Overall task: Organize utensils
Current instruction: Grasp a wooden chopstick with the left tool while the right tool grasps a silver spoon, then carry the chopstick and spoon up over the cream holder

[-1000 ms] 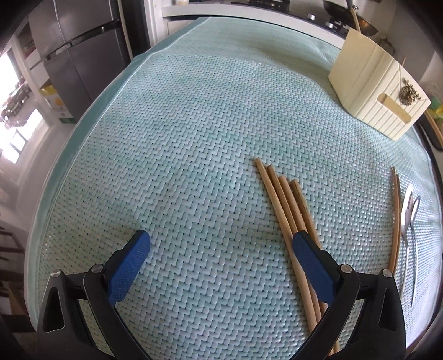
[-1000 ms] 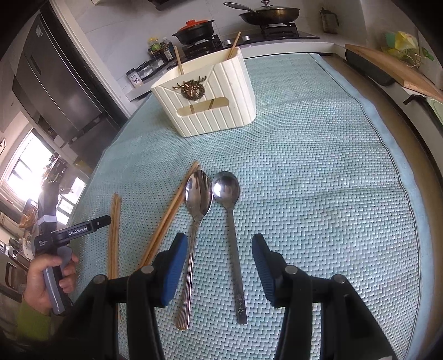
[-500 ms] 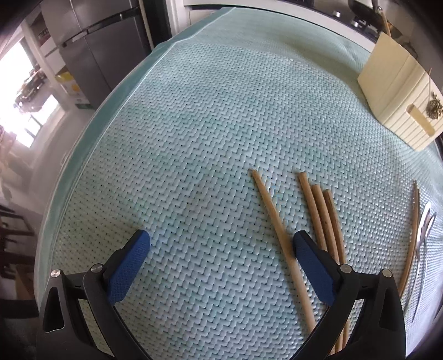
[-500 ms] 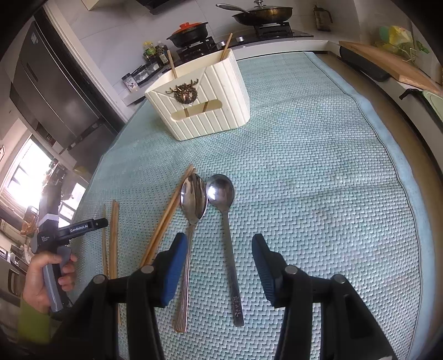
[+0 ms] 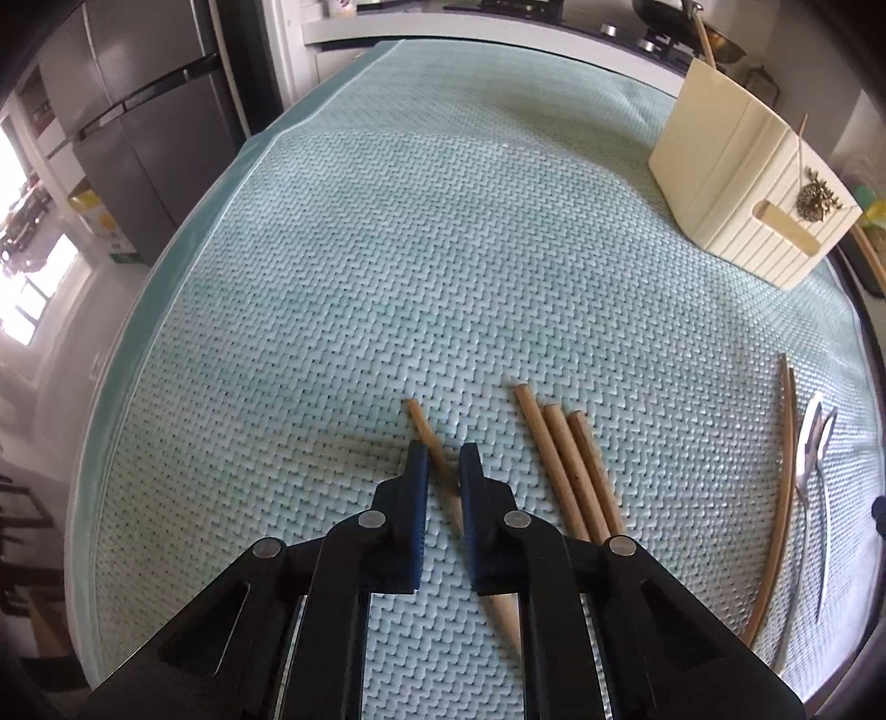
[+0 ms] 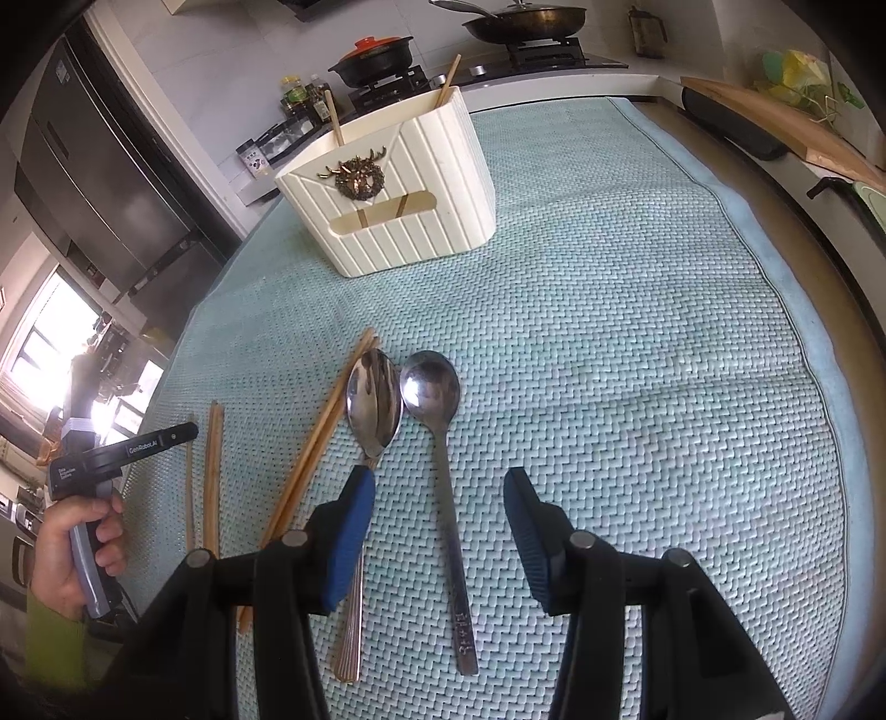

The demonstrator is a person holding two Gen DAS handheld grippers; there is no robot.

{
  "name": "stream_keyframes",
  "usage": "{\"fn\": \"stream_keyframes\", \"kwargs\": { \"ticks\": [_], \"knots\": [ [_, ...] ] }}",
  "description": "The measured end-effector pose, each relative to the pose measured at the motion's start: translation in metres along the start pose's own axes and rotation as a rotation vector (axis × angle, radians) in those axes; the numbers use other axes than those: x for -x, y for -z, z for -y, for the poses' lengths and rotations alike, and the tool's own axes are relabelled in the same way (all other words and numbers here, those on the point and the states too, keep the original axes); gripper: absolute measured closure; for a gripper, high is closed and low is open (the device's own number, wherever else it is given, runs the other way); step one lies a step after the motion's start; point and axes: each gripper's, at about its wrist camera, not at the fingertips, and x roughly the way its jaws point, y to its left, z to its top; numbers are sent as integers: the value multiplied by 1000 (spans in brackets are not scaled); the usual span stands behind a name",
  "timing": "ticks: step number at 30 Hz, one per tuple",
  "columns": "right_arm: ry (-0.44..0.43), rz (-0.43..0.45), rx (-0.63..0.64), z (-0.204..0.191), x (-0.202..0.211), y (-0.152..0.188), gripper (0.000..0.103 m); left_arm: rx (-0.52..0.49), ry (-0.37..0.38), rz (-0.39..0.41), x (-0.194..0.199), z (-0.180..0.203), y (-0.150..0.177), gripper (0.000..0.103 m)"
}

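Observation:
My left gripper (image 5: 443, 459) is shut on a single wooden chopstick (image 5: 429, 437) that lies on the teal woven mat (image 5: 387, 249). Three more chopsticks (image 5: 570, 471) lie side by side just to its right. My right gripper (image 6: 437, 498) is open, its jaws on either side of the handle of a steel spoon (image 6: 437, 421). A second spoon (image 6: 374, 410) lies just left of it, its handle beneath the left finger (image 6: 351, 526). A pair of chopsticks (image 6: 315, 443) lies left of the spoons. The cream utensil holder (image 6: 398, 188) stands behind, with two chopsticks in it.
The holder also shows at the far right in the left wrist view (image 5: 742, 205). A stove with pans (image 6: 520, 22) stands beyond the mat. A fridge (image 5: 144, 122) is at the left. A wooden board (image 6: 775, 122) lies on the counter at the right.
My left gripper has closed from wide open onto one chopstick that now lies apart from the other three. My right gripper has moved a little forward over the spoon handle, still open.

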Motion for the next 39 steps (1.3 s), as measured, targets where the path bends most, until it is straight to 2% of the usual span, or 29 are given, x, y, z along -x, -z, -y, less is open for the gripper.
{"fn": "stream_keyframes", "kwargs": {
  "ticks": [6, 14, 15, 29, 30, 34, 39],
  "knots": [
    [22, -47, 20, 9, -21, -14, 54, 20, 75, 11, 0, -5, -1, 100],
    [65, -115, 193, -13, -64, -34, 54, 19, 115, 29, 2, -11, -5, 100],
    [72, -120, 211, -16, -68, -35, 54, 21, 115, 31, 8, -2, 1, 100],
    [109, -84, 330, -42, -98, -46, 55, 30, 131, 34, 16, -1, 19, 100],
    [104, -82, 342, -45, -99, -46, 67, 32, 131, 36, 16, 0, 19, 100],
    [102, -82, 330, -41, -89, -43, 67, 36, 141, 50, 24, -3, 19, 100],
    [76, -9, 280, -37, -52, -44, 67, 25, 167, 91, 46, -2, 17, 100]
  ]
}}
